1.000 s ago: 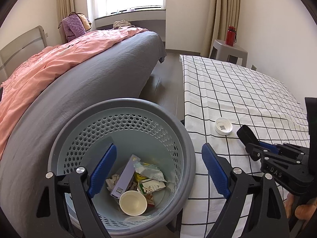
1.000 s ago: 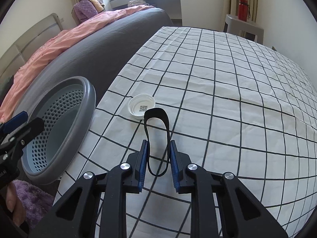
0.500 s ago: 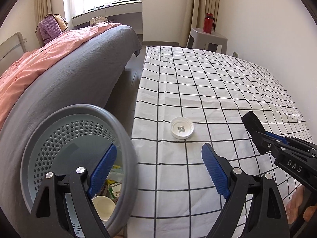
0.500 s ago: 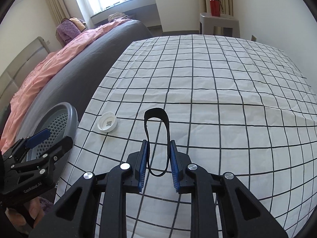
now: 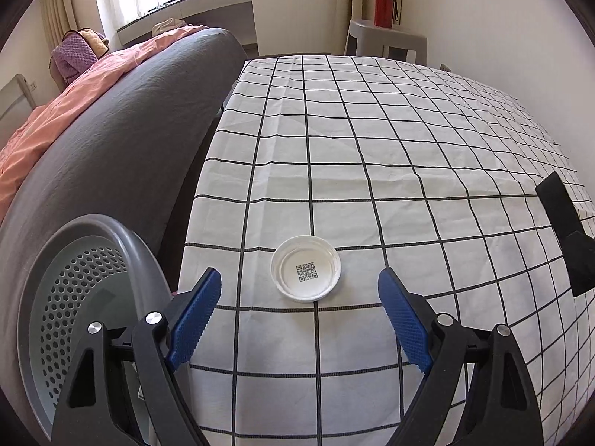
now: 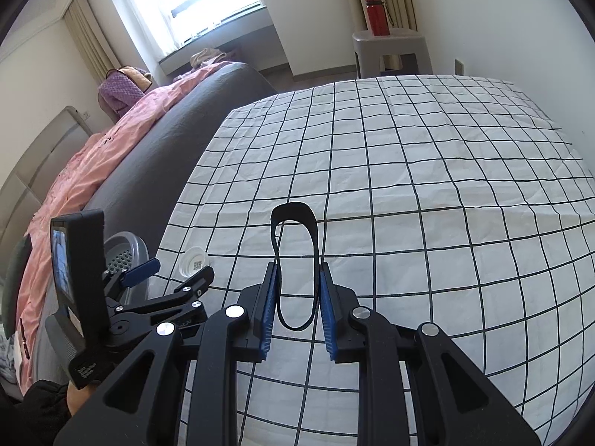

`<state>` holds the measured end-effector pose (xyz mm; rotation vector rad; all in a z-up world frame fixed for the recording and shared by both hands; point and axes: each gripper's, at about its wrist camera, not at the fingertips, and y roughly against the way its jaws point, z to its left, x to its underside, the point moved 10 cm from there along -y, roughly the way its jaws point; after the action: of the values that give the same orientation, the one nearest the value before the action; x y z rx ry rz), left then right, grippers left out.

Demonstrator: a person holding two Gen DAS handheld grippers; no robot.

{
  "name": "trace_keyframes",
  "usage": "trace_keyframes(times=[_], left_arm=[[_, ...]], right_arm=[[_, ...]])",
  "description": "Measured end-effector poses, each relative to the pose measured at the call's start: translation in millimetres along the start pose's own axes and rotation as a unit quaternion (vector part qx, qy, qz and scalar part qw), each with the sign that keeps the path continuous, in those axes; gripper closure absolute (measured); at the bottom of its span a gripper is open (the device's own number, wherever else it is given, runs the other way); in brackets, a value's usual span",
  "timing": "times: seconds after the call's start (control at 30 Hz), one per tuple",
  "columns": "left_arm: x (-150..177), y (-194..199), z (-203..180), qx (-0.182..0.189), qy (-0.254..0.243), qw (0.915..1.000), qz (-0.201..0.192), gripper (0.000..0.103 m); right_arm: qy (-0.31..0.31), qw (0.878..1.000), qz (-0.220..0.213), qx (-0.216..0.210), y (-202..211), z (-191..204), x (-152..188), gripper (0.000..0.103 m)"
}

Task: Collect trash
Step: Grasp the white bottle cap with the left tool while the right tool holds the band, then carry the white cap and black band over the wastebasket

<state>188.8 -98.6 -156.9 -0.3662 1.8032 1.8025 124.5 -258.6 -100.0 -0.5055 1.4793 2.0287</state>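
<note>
While clamped, band [image 6: 295, 260] points forward — lengthwise.

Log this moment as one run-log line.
left gripper: open, facing white lid on checked cloth | right gripper: shut on black band | basket: left of table

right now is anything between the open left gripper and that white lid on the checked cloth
Nothing visible: only bare checked cloth lies between the open left gripper and the white lid. The trash basket stands off to its side.
</note>
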Motion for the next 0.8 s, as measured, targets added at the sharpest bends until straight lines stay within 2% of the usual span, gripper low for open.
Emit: trace_keyframes(times=[0.1, 0.23, 0.3, 0.37, 0.57, 0.8], left_arm=[[-2, -5, -2, 0.004, 0.005, 1.0000, 0.001, 0.023], [-2, -11, -4, 0.007, 0.002, 0.9999, 0.011, 0.044], [-1, -12, -5, 0.009, 0.001, 0.9999, 0.009, 0.051], [0, -10, -7, 0.018, 0.001, 0.9998, 0.009, 0.064], [6, -1, -4, 0.020, 0.002, 0.9998, 0.005, 0.064], [0, 44, 7, 0.020, 0.003, 0.9990, -0.040, 0.064]], right_arm=[[-0.002, 1.000, -0.002, -0.001, 2, -1, -1, 0.081], [-0.001, 1.000, -0.001, -0.001, 2, -1, 0, 0.081], [0.000, 1.000, -0.001, -0.001, 2, 0, 0, 0.081], [0.000, 1.000, -0.001, -0.001, 2, 0, 0, 0.081], [0.004, 1.000, -0.003, -0.004, 2, 4, -2, 0.081], [0.010, 1.000, -0.008, -0.010, 3, 15, -5, 0.081]])
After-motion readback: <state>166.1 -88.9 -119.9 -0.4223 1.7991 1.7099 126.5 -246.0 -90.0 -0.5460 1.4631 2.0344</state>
